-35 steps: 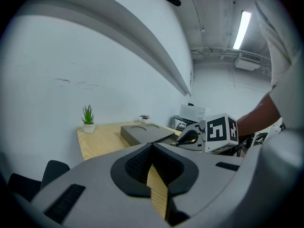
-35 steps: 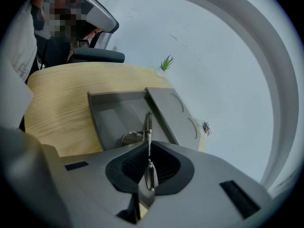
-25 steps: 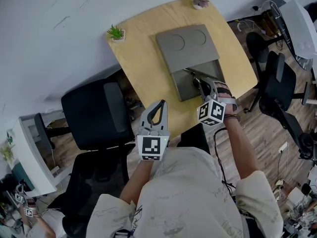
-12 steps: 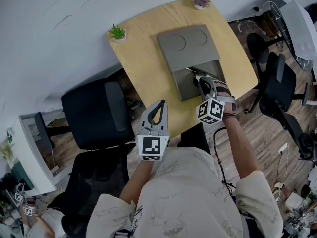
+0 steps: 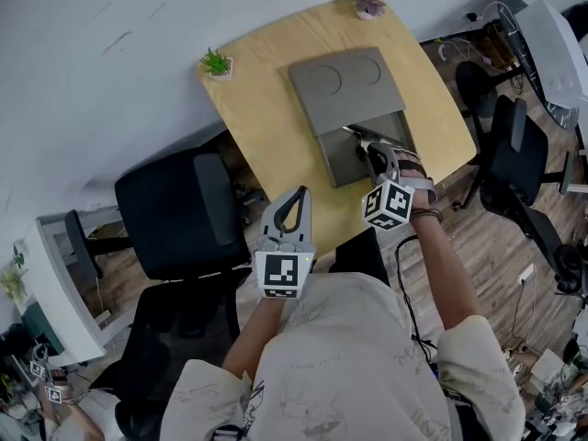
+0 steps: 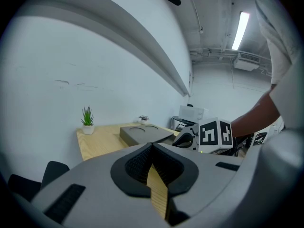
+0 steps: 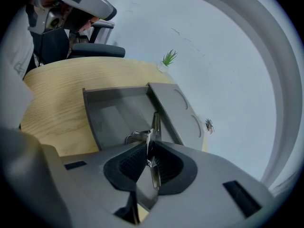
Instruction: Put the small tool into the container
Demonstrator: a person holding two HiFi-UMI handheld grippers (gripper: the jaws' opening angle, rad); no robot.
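A small metal tool (image 7: 154, 122) stands between the jaws of my right gripper (image 7: 148, 144), its front end poking out over the open compartment of the grey container (image 7: 109, 113). These jaws have just been opening; the tool is still between them and the pads look loose on it. In the head view my right gripper (image 5: 372, 152) hangs over the container's (image 5: 344, 168) near half with the tool (image 5: 356, 134) at its tips. My left gripper (image 5: 294, 197) is shut and empty, level, short of the table's near edge (image 6: 152, 145).
The container's far half is a flat lid with two round dents (image 5: 344, 81). Two small potted plants (image 5: 216, 61) (image 5: 370, 4) stand at the wooden table's (image 5: 262, 122) far corners. A black chair (image 5: 179, 209) is at the left, more chairs (image 5: 514, 154) at the right.
The right gripper has edged a little to the left over the container, with the tool still at its tips. The left gripper has not moved.
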